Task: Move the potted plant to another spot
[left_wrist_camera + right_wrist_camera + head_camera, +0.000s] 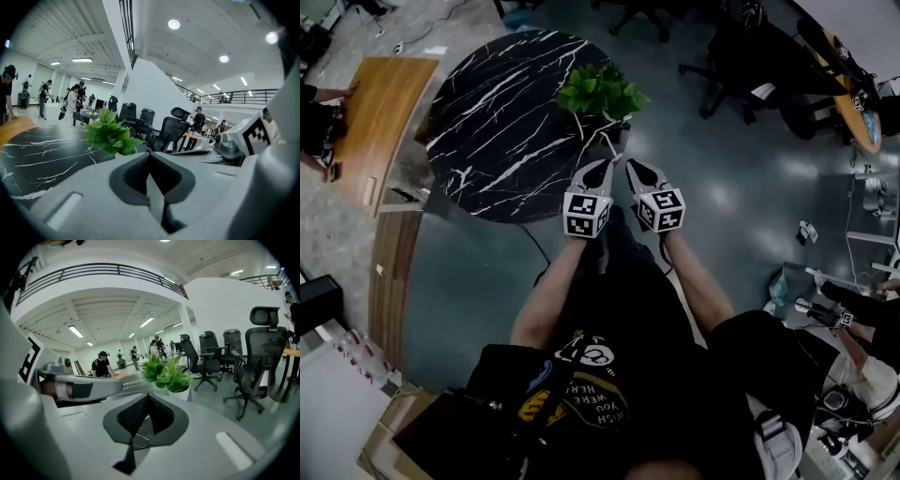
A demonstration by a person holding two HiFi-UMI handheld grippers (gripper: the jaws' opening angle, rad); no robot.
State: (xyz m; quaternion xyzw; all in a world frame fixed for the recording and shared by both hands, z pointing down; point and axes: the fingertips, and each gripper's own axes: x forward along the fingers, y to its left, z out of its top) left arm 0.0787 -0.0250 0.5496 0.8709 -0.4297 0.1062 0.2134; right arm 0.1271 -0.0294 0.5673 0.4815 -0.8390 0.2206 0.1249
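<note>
- Reaching forward side by side, both bare forearms hold the left gripper (607,169) and right gripper (635,171) angled slightly downward, their tips close together.
- Each gripper's jaws are pressed together with nothing between them.
- The potted plant (600,92) stands at the edge of the black marble table (487,122), just beyond the tips.
</note>
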